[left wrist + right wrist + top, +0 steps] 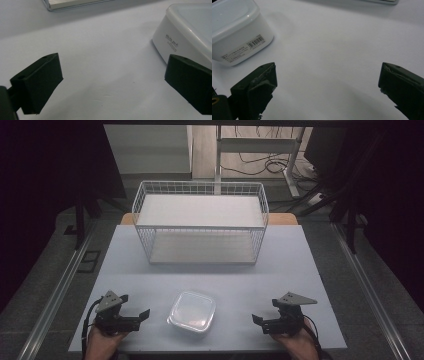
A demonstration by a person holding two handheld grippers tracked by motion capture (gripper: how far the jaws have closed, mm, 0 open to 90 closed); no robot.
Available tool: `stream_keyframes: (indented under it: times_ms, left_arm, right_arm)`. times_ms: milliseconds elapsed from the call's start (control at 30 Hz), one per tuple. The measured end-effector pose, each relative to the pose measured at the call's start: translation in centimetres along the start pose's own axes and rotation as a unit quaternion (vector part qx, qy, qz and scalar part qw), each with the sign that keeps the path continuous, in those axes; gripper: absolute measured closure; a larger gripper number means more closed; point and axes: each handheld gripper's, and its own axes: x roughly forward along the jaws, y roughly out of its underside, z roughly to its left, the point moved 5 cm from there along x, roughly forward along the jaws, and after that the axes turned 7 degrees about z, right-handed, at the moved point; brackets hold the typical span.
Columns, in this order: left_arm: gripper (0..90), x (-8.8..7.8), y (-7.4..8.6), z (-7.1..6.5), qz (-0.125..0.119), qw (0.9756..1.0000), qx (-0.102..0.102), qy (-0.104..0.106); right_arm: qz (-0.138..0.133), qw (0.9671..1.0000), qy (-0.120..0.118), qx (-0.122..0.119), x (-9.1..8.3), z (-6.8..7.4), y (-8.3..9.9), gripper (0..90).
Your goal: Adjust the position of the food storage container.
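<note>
A: Where's the container?
B: On the tabletop, between both grippers, slightly nearer the left gripper.
A: Fingers?
B: Spread apart, empty, on left and right gripper alike.

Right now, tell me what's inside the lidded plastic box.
The plastic box sits shut under its translucent lid, which hides the inside; no contents can be made out through it or the white walls.
</note>
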Motion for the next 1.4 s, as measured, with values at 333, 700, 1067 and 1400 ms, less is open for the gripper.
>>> stream_keyframes:
  times_ms: [333,700,1067,1400]
  left_arm:
    - [9.8,0.1,0.1,-0.4,0.015,0.9998,0.014,-0.008]
    - [38.3,0.8,-1.0,-2.2,0.025,0.9984,0.049,0.016]
    - [85.7,2.7,-1.8,-3.6,0.059,0.9949,0.046,0.068]
    - [90.0,3.5,-2.2,-6.6,0.081,0.9873,0.059,0.123]
  right_arm:
    - [-0.01,0.9999,0.003,-0.013,-0.4,0.0,-0.4,7.0]
    - [0.005,0.9991,-0.007,-0.042,-0.3,1.4,-1.1,30.3]
    - [0.037,0.9962,-0.041,-0.067,0.9,4.0,-1.6,56.4]
    - [0.073,0.986,-0.105,-0.107,2.2,7.2,-1.3,88.8]
